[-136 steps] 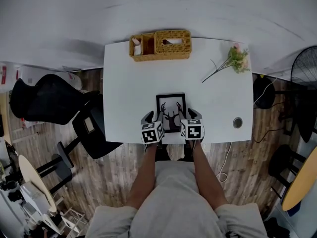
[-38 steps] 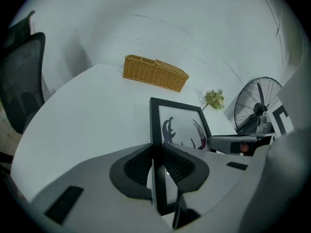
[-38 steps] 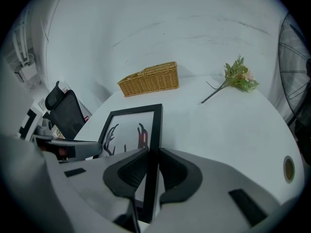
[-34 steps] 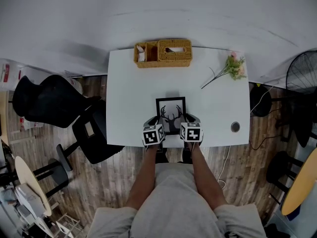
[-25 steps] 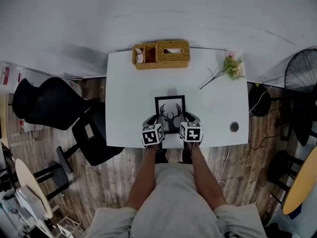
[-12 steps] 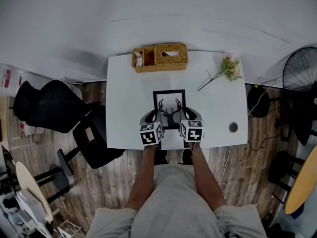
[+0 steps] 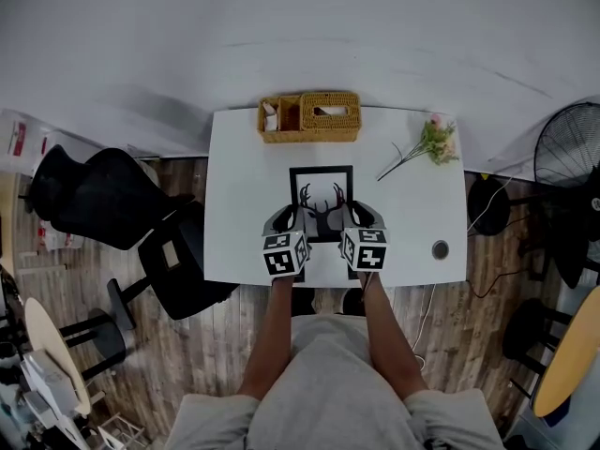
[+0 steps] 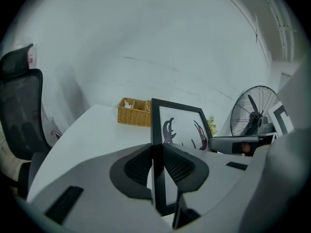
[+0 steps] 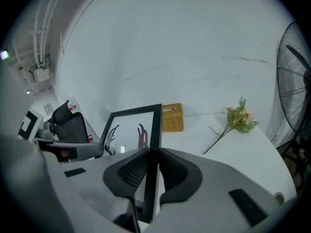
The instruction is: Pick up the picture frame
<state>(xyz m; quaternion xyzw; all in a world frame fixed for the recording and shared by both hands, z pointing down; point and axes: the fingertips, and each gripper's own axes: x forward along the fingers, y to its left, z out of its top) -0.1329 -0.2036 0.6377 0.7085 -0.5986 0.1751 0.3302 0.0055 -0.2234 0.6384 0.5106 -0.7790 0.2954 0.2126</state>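
Note:
The picture frame [image 7: 322, 202] is black with a white print of deer antlers. It hangs lifted above the white table [image 7: 244, 204], tilted with its far edge up. My left gripper [image 7: 292, 221] is shut on the frame's left edge [image 8: 156, 144]. My right gripper [image 7: 351, 219] is shut on the frame's right edge [image 9: 154, 144]. In the left gripper view the pads [image 8: 141, 166] press both faces of the frame, and the right gripper's pads [image 9: 174, 171] do the same.
A wicker organiser basket [image 7: 309, 117] stands at the table's far edge. A flower sprig [image 7: 427, 146] lies at the far right, and a round cable port [image 7: 440, 249] sits near the right front. A black office chair [image 7: 103, 204] stands left, a floor fan [image 7: 567, 148] right.
Both grippers have risen together with the frame, which now stands off the table and farther from its front edge. Five seconds ago it lay flat between the grippers.

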